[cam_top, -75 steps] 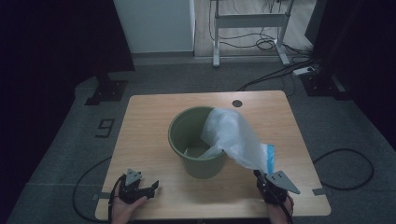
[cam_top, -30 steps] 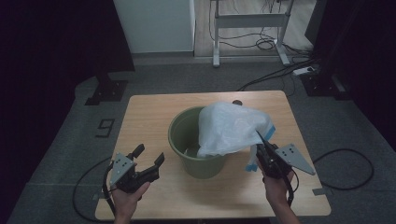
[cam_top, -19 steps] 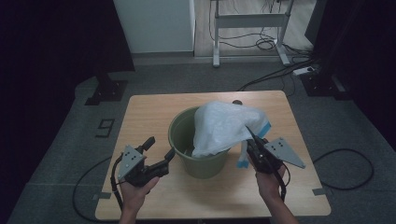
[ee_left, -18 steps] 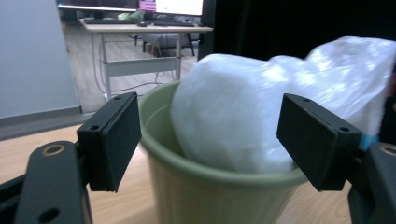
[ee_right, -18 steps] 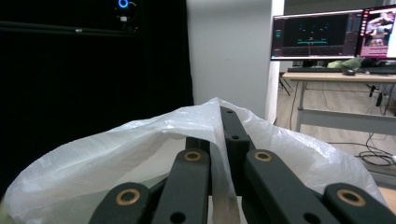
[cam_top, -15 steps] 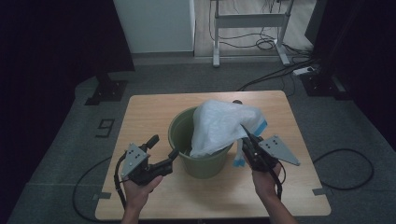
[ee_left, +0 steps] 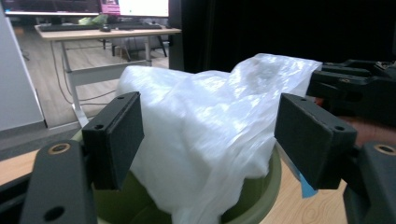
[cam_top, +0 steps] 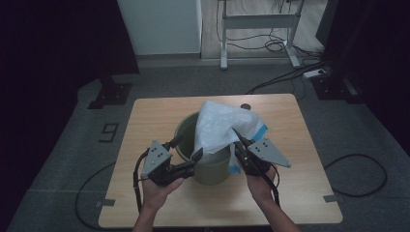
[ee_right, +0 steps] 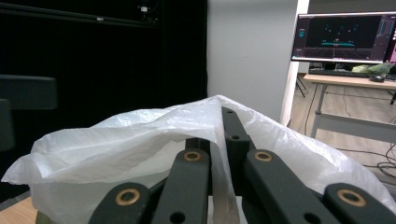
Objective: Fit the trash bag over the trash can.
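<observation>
An olive green bin [cam_top: 212, 168] stands mid-table with a white plastic bag [cam_top: 220, 126] draped over its mouth. My right gripper [cam_top: 238, 135] is at the bin's right side, shut on the bag's raised edge; in the right gripper view the film [ee_right: 116, 140] folds over its closed jaws [ee_right: 228, 135]. My left gripper [cam_top: 187, 149] sits at the bin's near left rim. Its jaws have just been closing a little. In the left gripper view its pads [ee_left: 114, 137] stand wide apart, with the bag [ee_left: 210, 107] between and beyond them, untouched, above the bin rim [ee_left: 261, 186].
The wooden table [cam_top: 295, 154] has bare room on each side of the bin. A small dark disc [cam_top: 246, 106] lies near its far edge. Cables trail across the grey floor [cam_top: 353, 159], and a desk frame [cam_top: 261, 21] stands behind.
Both hands moved forward from the table's near edge and rose. The right gripper carried the bag's edge up over the bin; the left gripper came up to the bin's left rim.
</observation>
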### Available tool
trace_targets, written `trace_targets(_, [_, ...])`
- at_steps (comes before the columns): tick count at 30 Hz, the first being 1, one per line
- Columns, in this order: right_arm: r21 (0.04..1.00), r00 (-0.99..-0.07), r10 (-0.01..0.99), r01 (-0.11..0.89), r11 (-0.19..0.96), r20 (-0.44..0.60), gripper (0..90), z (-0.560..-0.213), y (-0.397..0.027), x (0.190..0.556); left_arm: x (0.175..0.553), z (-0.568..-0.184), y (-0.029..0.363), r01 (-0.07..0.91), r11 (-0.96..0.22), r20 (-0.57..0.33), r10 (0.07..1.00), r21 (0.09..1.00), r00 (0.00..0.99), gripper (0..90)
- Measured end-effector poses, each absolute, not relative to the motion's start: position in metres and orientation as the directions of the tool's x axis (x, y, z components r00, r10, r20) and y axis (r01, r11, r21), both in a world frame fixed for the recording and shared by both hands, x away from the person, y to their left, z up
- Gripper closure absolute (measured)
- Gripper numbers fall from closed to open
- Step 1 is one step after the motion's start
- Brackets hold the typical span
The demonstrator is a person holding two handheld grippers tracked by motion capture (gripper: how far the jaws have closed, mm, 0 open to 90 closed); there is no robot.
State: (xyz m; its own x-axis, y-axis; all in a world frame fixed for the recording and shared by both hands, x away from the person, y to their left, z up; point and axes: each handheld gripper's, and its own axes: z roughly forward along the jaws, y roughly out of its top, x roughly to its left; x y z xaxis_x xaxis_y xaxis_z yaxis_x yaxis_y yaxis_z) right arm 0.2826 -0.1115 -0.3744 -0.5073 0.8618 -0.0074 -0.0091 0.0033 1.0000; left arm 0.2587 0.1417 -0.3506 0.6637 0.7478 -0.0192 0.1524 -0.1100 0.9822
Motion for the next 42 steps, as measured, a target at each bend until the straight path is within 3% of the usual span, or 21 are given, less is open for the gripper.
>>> trace_targets(8, [1.000, -0.516, 0.856, -0.016, -0.009, -0.001, 88.4, -0.368, -0.108, 0.281, 0.267, -0.352, 0.127, 0.167, -0.156, -0.001, 0.727, 0.974, 0.687, 26.9])
trace_targets(9, [1.000, -0.521, 0.853, -0.018, -0.018, 0.006, 88.4, -0.367, -0.107, 0.281, 0.267, -0.354, 0.125, 0.165, -0.160, 0.004, 0.728, 0.973, 0.686, 29.4])
trace_targets(13, [1.000, -0.532, 0.847, -0.026, -0.018, 0.001, 87.4, -0.365, -0.103, 0.280, 0.269, -0.357, 0.123, 0.157, -0.181, 0.026, 0.732, 0.971, 0.681, 54.7])
trace_targets(16, [1.000, -0.542, 0.840, -0.022, -0.016, 0.002, 71.9, -0.368, -0.102, 0.279, 0.271, -0.359, 0.122, 0.162, -0.189, 0.033, 0.744, 0.969, 0.667, 71.1])
trace_targets(17, [1.000, -0.542, 0.840, -0.022, -0.016, 0.002, 71.9, -0.368, -0.102, 0.279, 0.272, -0.359, 0.123, 0.170, -0.183, 0.024, 0.745, 0.968, 0.667, 71.1])
trace_targets(18, [0.999, -0.543, 0.839, -0.017, -0.033, 0.018, 57.7, -0.372, -0.103, 0.275, 0.273, -0.359, 0.124, 0.177, -0.173, 0.011, 0.743, 0.969, 0.669, 81.3])
trace_targets(20, [0.999, -0.540, 0.841, -0.012, -0.043, 0.030, 48.0, -0.377, -0.104, 0.270, 0.276, -0.359, 0.127, 0.192, -0.155, -0.015, 0.741, 0.969, 0.672, 86.4])
trace_targets(24, [0.999, -0.531, 0.847, 0.006, -0.034, 0.032, 33.3, -0.392, -0.108, 0.249, 0.281, -0.360, 0.137, 0.223, -0.121, -0.062, 0.737, 0.967, 0.673, 88.6])
trace_targets(30, [0.999, -0.532, 0.846, 0.014, -0.029, 0.033, 24.3, -0.410, -0.118, 0.217, 0.283, -0.361, 0.146, 0.237, -0.063, -0.109, 0.753, 0.970, 0.649, 89.5])
trace_targets(35, [1.000, -0.526, 0.851, 0.024, -0.004, 0.016, 23.7, -0.421, -0.120, 0.209, 0.284, -0.360, 0.151, 0.233, -0.023, -0.133, 0.766, 0.972, 0.629, 89.8])
trace_targets(37, [0.998, -0.506, 0.862, 0.047, 0.028, -0.001, 29.1, -0.429, -0.124, 0.211, 0.284, -0.358, 0.159, 0.229, 0.011, -0.155, 0.768, 0.973, 0.621, 89.9])
trace_targets(40, [0.995, -0.504, 0.863, 0.094, 0.030, 0.021, 48.2, -0.437, -0.132, 0.220, 0.283, -0.355, 0.169, 0.223, 0.047, -0.178, 0.769, 0.974, 0.614, 89.8])
trace_targets(41, [0.995, -0.504, 0.863, 0.094, 0.030, 0.021, 48.2, -0.437, -0.132, 0.220, 0.283, -0.355, 0.169, 0.223, 0.047, -0.178, 0.769, 0.974, 0.614, 89.9])
trace_targets(42, [0.992, -0.514, 0.857, 0.128, 0.018, 0.050, 65.5, -0.441, -0.139, 0.226, 0.281, -0.354, 0.176, 0.219, 0.063, -0.186, 0.772, 0.974, 0.608, 89.9])
